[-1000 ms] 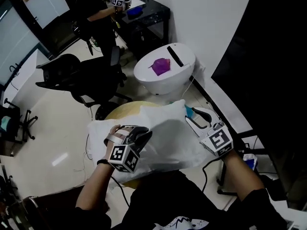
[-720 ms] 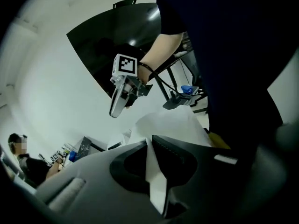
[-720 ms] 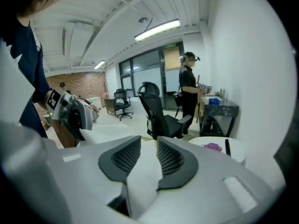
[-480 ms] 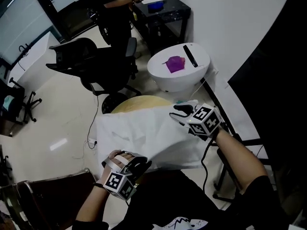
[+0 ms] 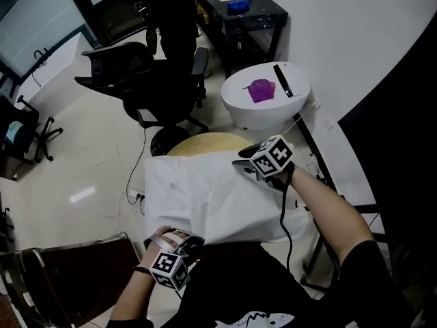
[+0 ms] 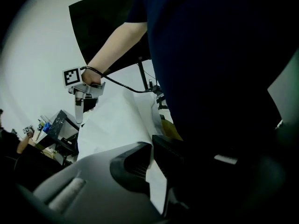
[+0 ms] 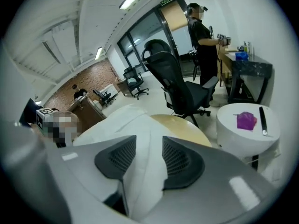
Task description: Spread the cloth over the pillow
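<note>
The cloth's (image 5: 205, 197) near edge is best kept pinched in the left gripper (image 5: 193, 242) while the right gripper (image 5: 243, 162), jaws just opening round the far fold, is withdrawn.

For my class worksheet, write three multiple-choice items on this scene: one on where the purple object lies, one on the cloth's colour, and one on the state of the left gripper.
1. Where does the purple object lie?
A) on the black office chair
B) on the round white stand
C) on the floor

2. What colour is the cloth?
A) white
B) red
C) green

3. In what state is the left gripper?
A) wide open
B) shut on nothing
C) shut on the cloth's edge

Answers:
1 B: the head view shows the purple object on the stand's top.
2 A: the cloth is white in all three views.
3 C: in the left gripper view the jaws are together with the cloth's edge pinched between them.
</note>
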Demonstrator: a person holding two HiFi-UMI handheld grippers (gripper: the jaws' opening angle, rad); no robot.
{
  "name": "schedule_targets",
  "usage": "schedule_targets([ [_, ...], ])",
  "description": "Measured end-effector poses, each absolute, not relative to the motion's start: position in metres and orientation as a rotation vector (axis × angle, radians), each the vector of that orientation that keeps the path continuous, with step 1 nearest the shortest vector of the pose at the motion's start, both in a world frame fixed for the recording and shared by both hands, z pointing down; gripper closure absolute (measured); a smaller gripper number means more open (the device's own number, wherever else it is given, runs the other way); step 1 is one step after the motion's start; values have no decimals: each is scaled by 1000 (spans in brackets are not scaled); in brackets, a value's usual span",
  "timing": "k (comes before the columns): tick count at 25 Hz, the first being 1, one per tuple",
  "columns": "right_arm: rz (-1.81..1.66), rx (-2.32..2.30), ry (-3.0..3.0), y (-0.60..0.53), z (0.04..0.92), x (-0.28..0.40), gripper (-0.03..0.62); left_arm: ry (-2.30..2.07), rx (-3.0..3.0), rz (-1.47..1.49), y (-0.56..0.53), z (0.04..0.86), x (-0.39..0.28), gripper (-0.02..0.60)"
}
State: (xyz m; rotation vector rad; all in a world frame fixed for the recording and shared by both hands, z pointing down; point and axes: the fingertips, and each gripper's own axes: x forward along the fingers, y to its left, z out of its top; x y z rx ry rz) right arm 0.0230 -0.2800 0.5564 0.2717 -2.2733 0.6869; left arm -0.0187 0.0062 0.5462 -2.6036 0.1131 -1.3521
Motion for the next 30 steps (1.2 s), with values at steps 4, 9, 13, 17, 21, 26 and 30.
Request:
schedule_targets([
  [4, 640, 176, -2182, -265, 572, 8, 392, 106, -2614, -1369, 9, 560, -24, 580],
  [9, 591, 166, -2071, -260, 593, 4, 391, 108, -2617, -1360, 6, 562, -24, 577],
  [13, 532, 165, -2062, -257, 593, 1, 449, 113, -2671, -1295, 5, 544, -22, 559],
  [17, 510, 208, -2117, -258, 576, 0, 555, 184, -2706, -1253, -3, 527, -36, 529],
  [21, 438, 275, -2156, -268, 555, 14, 571, 428, -2658, -1258, -45, 507, -65, 526],
  [26, 414, 445, -2182, -293, 527, 52, 571, 873, -2503, -1502, -117, 521, -136, 526],
  [30, 385, 655, -2172, -327, 503, 101, 571, 884, -2481, -1636, -135, 552, -160, 526],
])
